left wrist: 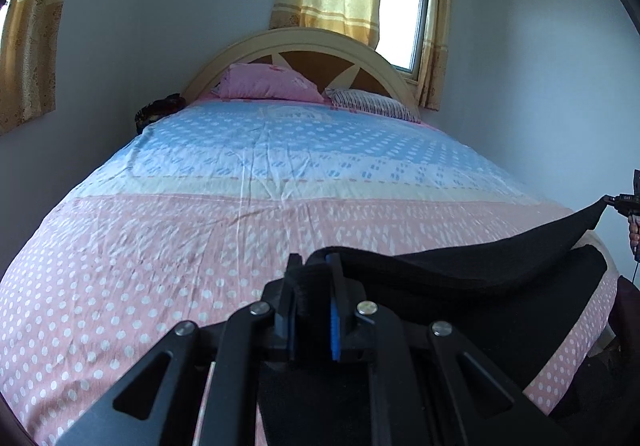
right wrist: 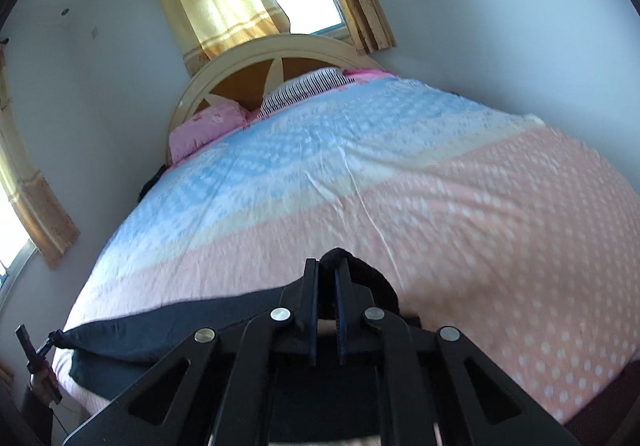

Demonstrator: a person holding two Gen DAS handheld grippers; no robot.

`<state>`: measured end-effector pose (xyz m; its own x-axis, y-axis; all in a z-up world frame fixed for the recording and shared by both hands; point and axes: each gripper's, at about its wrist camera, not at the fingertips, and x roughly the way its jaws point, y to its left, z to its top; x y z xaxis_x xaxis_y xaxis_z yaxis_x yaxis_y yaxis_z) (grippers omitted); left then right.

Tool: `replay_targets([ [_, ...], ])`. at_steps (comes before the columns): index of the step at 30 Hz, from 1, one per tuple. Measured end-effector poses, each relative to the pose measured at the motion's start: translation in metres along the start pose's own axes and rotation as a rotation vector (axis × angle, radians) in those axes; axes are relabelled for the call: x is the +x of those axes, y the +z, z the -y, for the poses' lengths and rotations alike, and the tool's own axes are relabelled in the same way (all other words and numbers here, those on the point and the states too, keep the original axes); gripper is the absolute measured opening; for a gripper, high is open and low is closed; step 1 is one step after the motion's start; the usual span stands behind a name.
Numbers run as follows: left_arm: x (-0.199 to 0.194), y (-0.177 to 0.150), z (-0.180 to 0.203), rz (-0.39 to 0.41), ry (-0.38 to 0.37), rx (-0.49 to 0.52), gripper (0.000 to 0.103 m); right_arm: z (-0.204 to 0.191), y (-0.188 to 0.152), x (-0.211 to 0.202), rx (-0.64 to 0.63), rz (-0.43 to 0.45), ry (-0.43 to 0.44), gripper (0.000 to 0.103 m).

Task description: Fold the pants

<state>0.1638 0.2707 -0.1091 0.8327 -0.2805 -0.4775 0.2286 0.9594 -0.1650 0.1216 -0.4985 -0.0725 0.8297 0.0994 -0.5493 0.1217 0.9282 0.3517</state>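
Note:
The black pants hang stretched between my two grippers above the near end of the bed. My left gripper is shut on one end of the raised edge. My right gripper is shut on the other end, with a bunch of black cloth showing past its tips. In the left wrist view the right gripper shows at the far right, pinching the pants' corner. In the right wrist view the pants stretch to the left gripper at the lower left. A lower layer of the pants rests on the bedsheet.
The bed has a pink and blue dotted sheet. A pink pillow and a striped pillow lie against the arched headboard. A dark object sits at the bed's far left corner. White walls and a curtained window stand behind.

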Motion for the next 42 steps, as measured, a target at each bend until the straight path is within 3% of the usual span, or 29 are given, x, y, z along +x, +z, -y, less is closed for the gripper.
replay_targets([
  [5,0.0,-0.048,-0.007,-0.093,-0.017,-0.015,0.013,0.049,-0.059,0.011,0.07,-0.113,-0.075,0.007],
  [8,0.007,-0.071,-0.011,-0.135,-0.025,-0.039,0.013,0.053,-0.069,0.012,0.068,-0.141,-0.089,0.008],
  [10,0.005,-0.073,-0.01,-0.115,-0.022,-0.041,0.014,0.045,-0.066,0.007,0.046,-0.126,-0.124,0.02],
  [12,0.006,-0.07,-0.009,-0.111,-0.01,-0.038,0.018,0.036,-0.06,-0.001,0.01,-0.099,-0.181,0.046],
  [14,0.005,-0.067,-0.002,-0.107,0.044,0.025,0.025,0.023,-0.052,-0.013,-0.027,-0.061,-0.182,0.05],
  [16,0.004,-0.065,0.008,-0.102,0.133,0.133,0.046,0.002,-0.047,-0.022,-0.089,-0.041,-0.177,0.05],
  [18,-0.001,-0.065,0.014,-0.089,0.201,0.23,0.057,-0.027,-0.045,-0.025,-0.169,-0.039,-0.162,0.05],
  [20,-0.008,-0.065,0.012,-0.099,0.211,0.294,0.061,-0.059,-0.05,-0.021,-0.264,-0.055,-0.14,0.05],
  [22,-0.018,-0.067,0.007,-0.108,0.229,0.344,0.071,-0.097,-0.061,-0.014,-0.374,-0.08,-0.109,0.05],
  [25,-0.034,-0.075,-0.007,-0.141,0.247,0.385,0.073,-0.15,-0.084,0.003,-0.518,-0.137,-0.026,0.05],
  [28,-0.05,-0.081,-0.029,-0.168,0.26,0.336,0.073,-0.207,-0.119,0.025,-0.669,-0.203,0.052,0.05],
  [30,-0.058,-0.082,-0.044,-0.175,0.219,0.236,0.071,-0.242,-0.143,0.038,-0.762,-0.237,0.104,0.05],
  [33,-0.069,-0.077,-0.057,-0.126,0.137,0.05,0.07,-0.295,-0.18,0.063,-0.894,-0.276,0.167,0.05],
  [36,-0.067,-0.072,-0.054,-0.104,0.059,-0.05,0.065,-0.329,-0.204,0.079,-0.978,-0.291,0.207,0.05],
  [38,-0.061,-0.069,-0.039,-0.094,0.044,-0.032,0.065,-0.349,-0.22,0.084,-1.036,-0.291,0.215,0.05],
  [42,-0.061,-0.07,0.004,-0.073,0.039,0.152,0.067,-0.373,-0.232,0.099,-1.117,-0.284,0.196,0.05],
])
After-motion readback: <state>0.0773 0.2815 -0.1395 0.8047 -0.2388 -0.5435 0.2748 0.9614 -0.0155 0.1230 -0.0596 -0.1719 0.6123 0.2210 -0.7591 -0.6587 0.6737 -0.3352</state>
